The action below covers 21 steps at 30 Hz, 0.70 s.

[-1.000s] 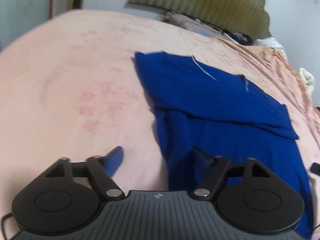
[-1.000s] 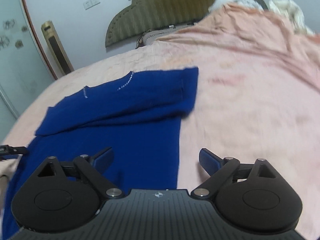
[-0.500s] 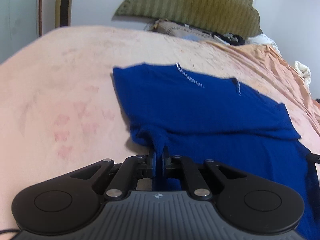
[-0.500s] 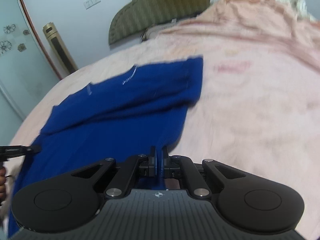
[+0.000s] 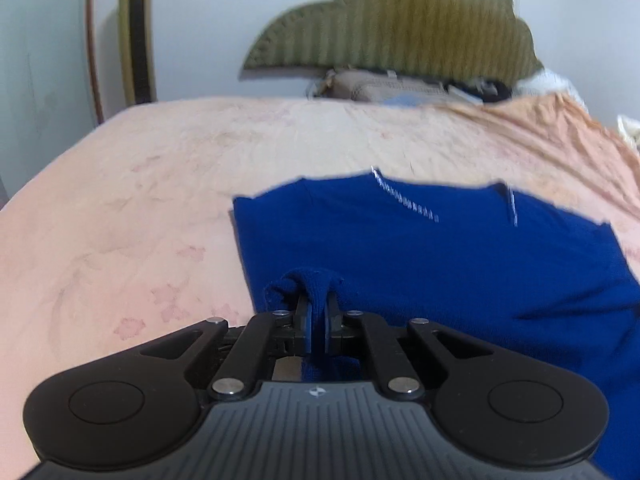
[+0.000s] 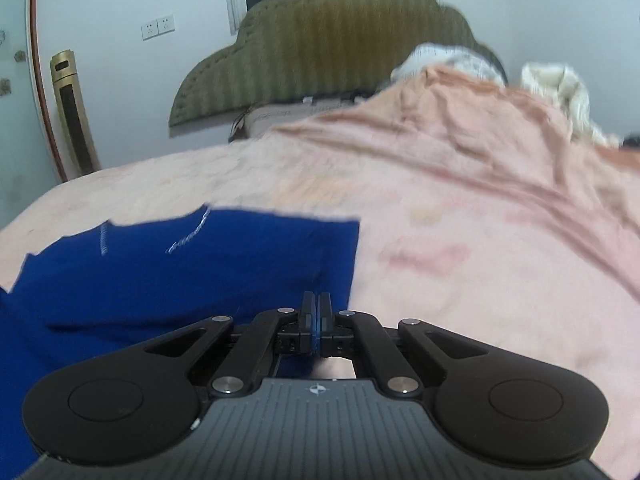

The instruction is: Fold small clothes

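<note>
A dark blue garment [image 5: 432, 256] lies on the pink bedspread [image 5: 140, 200], its far part folded flat with white stitching showing. My left gripper [image 5: 317, 312] is shut on a bunched bit of the garment's near left edge, lifted off the bed. In the right wrist view the same blue garment [image 6: 192, 264] fills the lower left, and my right gripper [image 6: 316, 312] is shut on its near right edge. Both near corners are raised toward the folded far part.
An olive padded headboard [image 5: 400, 24] stands at the far end, with pillows and clutter [image 5: 396, 88] below it. Rumpled pink bedding [image 6: 500, 152] and white cloth [image 6: 560, 88] pile up at the right. A gold standing unit [image 6: 72, 116] is by the left wall.
One second ago both grippers were open over the garment's near edge. They shut on the fabric and have since lifted it and carried it forward toward the headboard.
</note>
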Each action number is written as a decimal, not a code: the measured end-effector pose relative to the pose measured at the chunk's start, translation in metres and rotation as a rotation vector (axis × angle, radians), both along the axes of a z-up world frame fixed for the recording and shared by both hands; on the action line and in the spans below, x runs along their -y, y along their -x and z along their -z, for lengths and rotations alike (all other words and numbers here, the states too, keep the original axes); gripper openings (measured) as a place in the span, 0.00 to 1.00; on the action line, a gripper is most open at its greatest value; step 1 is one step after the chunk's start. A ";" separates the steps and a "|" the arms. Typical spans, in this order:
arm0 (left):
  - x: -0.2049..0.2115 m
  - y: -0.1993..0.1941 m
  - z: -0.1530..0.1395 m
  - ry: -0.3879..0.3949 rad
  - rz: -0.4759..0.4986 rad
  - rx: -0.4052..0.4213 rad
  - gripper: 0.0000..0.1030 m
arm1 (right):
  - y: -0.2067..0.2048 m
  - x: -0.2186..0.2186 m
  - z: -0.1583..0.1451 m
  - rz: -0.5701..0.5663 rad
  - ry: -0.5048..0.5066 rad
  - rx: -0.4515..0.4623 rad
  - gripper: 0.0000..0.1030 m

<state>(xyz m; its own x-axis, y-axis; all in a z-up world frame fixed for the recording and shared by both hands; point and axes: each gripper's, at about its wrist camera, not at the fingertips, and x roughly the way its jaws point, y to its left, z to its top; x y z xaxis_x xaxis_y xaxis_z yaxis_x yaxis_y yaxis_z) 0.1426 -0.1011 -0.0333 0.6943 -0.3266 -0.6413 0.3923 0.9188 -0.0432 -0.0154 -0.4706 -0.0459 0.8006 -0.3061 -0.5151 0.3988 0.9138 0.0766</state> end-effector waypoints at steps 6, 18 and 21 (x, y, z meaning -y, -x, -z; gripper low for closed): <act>-0.026 0.032 -0.005 -0.010 0.053 -0.024 0.14 | 0.016 0.011 -0.001 -0.053 -0.190 -0.008 0.50; -0.043 0.069 0.012 0.098 0.170 -0.146 0.34 | 0.077 -0.022 0.031 -0.214 -0.317 -0.123 0.07; -0.038 0.064 0.008 0.107 0.150 -0.134 0.33 | 0.061 -0.021 0.023 -0.162 -0.258 -0.076 0.05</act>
